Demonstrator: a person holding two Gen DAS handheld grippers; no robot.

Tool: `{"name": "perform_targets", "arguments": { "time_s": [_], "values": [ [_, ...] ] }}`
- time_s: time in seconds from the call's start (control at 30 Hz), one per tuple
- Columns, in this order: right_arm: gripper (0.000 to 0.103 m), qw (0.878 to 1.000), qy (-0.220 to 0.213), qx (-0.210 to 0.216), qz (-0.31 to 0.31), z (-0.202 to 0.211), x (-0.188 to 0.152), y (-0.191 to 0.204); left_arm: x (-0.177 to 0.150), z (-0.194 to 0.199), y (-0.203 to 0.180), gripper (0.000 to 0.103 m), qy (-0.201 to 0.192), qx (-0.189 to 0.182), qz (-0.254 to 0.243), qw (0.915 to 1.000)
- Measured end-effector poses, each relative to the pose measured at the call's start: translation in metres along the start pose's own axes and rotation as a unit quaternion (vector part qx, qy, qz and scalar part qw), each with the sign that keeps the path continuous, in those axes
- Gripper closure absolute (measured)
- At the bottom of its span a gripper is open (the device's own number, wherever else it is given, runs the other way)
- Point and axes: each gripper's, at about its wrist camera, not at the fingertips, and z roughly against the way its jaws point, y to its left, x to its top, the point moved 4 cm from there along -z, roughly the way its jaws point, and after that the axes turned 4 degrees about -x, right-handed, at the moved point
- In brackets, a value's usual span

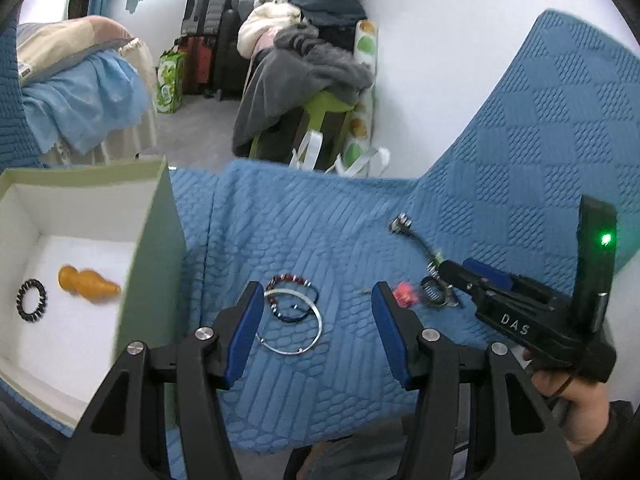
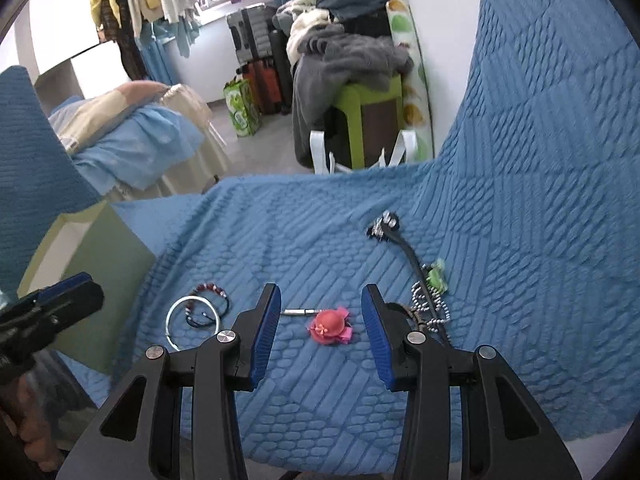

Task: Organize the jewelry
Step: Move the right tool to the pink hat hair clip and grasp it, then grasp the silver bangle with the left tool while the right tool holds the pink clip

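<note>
A green box (image 1: pixel 154 236) with a white inside stands at the left of the blue quilt; an orange gourd pendant (image 1: pixel 88 285) and a black beaded bracelet (image 1: pixel 31 301) lie in it. My left gripper (image 1: pixel 318 300) is open and empty above a silver bangle (image 1: pixel 294 322) and a red beaded bracelet (image 1: pixel 290 282). My right gripper (image 2: pixel 318 300) is open and empty, with a pink hat clip (image 2: pixel 330 326) on the quilt between its fingers. A black cord necklace (image 2: pixel 404 248) and a silver bead chain (image 2: pixel 430 306) lie to its right.
The blue quilt (image 2: pixel 360 220) covers the work surface and rises at the right. The green box also shows at the left of the right wrist view (image 2: pixel 100 272). Beyond the quilt's far edge are a green stool (image 2: pixel 372 116) under heaped clothes, suitcases and a bed.
</note>
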Motion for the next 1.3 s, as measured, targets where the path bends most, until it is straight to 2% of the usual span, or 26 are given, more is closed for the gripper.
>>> {"name": "perform_targets", "arguments": {
  "time_s": [0.07, 0.13, 0.23, 0.33, 0.43, 0.6, 0.77, 0.97, 1.0, 1.13, 1.27, 1.3],
  "values": [
    [0.066, 1.000, 0.013, 0.000, 0.005, -0.012, -0.004, -0.001, -0.005, -0.011, 0.002, 0.041, 0.008, 0.009, 0.002, 0.9999],
    [0.066, 1.000, 0.025, 0.005, 0.009, -0.023, -0.006, 0.000, -0.011, -0.022, 0.004, 0.029, 0.019, 0.027, 0.001, 0.9995],
    [0.067, 0.999, 0.039, 0.017, 0.010, -0.036, -0.010, 0.001, -0.020, -0.041, 0.009, 0.026, 0.042, 0.041, 0.003, 0.9983],
    [0.069, 0.998, 0.053, 0.016, 0.014, -0.051, -0.018, 0.001, -0.032, -0.056, 0.013, 0.025, 0.065, 0.054, -0.002, 0.9964],
    [0.070, 0.997, 0.069, 0.012, 0.016, -0.063, -0.024, -0.002, -0.038, -0.064, 0.014, 0.025, 0.069, 0.065, -0.014, 0.9954],
    [0.070, 0.997, 0.072, 0.010, 0.027, -0.069, -0.026, -0.001, -0.042, -0.076, 0.013, 0.025, 0.067, 0.087, -0.042, 0.9931],
    [0.070, 0.996, 0.073, -0.011, 0.055, -0.073, -0.029, 0.003, -0.041, -0.080, 0.018, 0.025, 0.056, 0.104, -0.048, 0.9919],
    [0.070, 0.995, 0.077, -0.019, 0.054, -0.075, -0.032, -0.001, -0.040, -0.085, 0.017, 0.025, 0.048, 0.101, -0.060, 0.9920],
    [0.070, 0.995, 0.080, -0.018, 0.051, -0.076, -0.033, -0.003, -0.040, -0.086, 0.016, 0.026, 0.047, 0.100, -0.064, 0.9918],
    [0.071, 0.995, 0.081, -0.018, 0.048, -0.079, -0.034, -0.004, -0.044, -0.087, 0.006, 0.040, 0.046, 0.102, -0.099, 0.9888],
    [0.072, 0.996, 0.081, -0.019, 0.043, -0.079, -0.033, -0.003, -0.043, -0.086, 0.008, 0.041, 0.046, 0.097, -0.097, 0.9895],
    [0.072, 0.996, 0.082, -0.018, 0.040, -0.079, -0.033, -0.004, -0.043, -0.085, 0.009, 0.046, 0.045, 0.094, -0.093, 0.9902]
  ]
}}
